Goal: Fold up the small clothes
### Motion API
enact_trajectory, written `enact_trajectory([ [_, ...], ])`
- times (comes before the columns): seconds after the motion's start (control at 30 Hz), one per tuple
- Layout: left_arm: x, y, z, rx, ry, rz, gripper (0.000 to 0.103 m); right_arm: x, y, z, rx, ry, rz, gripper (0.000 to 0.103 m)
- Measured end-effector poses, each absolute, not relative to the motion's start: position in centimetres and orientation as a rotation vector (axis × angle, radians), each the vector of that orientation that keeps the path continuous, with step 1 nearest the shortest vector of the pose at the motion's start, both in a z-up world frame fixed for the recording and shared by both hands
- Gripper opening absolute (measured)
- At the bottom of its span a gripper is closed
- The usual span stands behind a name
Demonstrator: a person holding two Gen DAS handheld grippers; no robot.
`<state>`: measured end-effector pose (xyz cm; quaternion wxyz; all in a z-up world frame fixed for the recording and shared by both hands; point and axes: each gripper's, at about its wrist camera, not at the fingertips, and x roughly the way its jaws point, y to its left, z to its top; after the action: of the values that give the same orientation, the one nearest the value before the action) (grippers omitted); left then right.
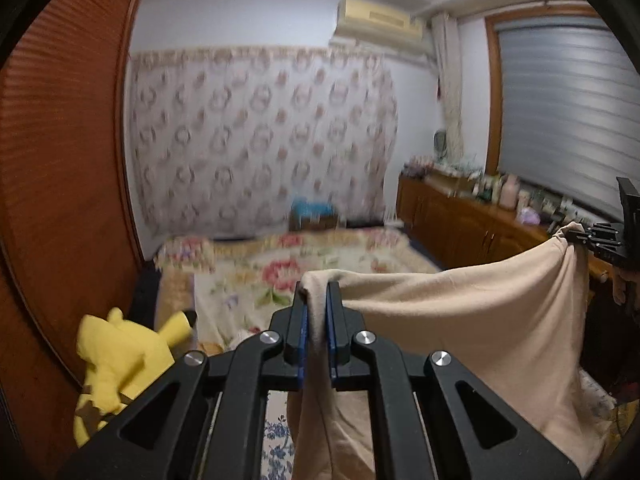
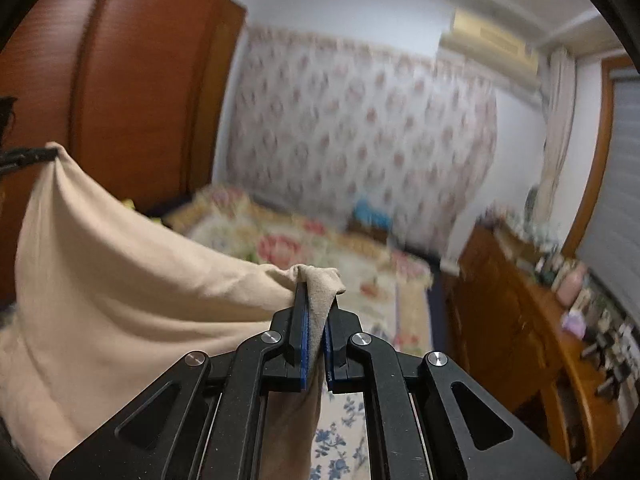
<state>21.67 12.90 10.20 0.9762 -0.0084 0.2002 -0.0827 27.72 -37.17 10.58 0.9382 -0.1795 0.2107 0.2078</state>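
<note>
Left wrist view: bedroom, background blurred. Wooden wardrobe fills the left side; a floral curtain hangs across the far wall with an air conditioner above its right end. Window with a grey blind on the right, over a low wooden cabinet crowded with small bottles and jars too blurred to tell apart. Bed with floral bedspread runs from the curtain toward the camera; a yellow plush toy sits just off its left edge, against the wardrobe.

Beige garment hangs in the air above the near end of the bed, stretched between the two grippers, top edge sagging between them, lower part draping down out of frame. Which kind of garment it is cannot be told.

Left gripper: jaws narrow, clamped on one top corner of the garment, cloth bunched over the tips. Right gripper at the right edge pinches the other corner.

Right wrist view: right gripper closed tight on its corner, cloth folded over the tips; left gripper at the left edge holds the far corner, slightly higher.
</note>
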Motion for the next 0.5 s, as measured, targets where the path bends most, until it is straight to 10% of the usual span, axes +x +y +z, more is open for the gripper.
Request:
enact_trajectory([
  [0.5,33.6,10.8,-0.2,-0.023,0.665,-0.13,0.008,43.0,-35.4,-2.2,-0.362,0.7,0.371,0.009],
])
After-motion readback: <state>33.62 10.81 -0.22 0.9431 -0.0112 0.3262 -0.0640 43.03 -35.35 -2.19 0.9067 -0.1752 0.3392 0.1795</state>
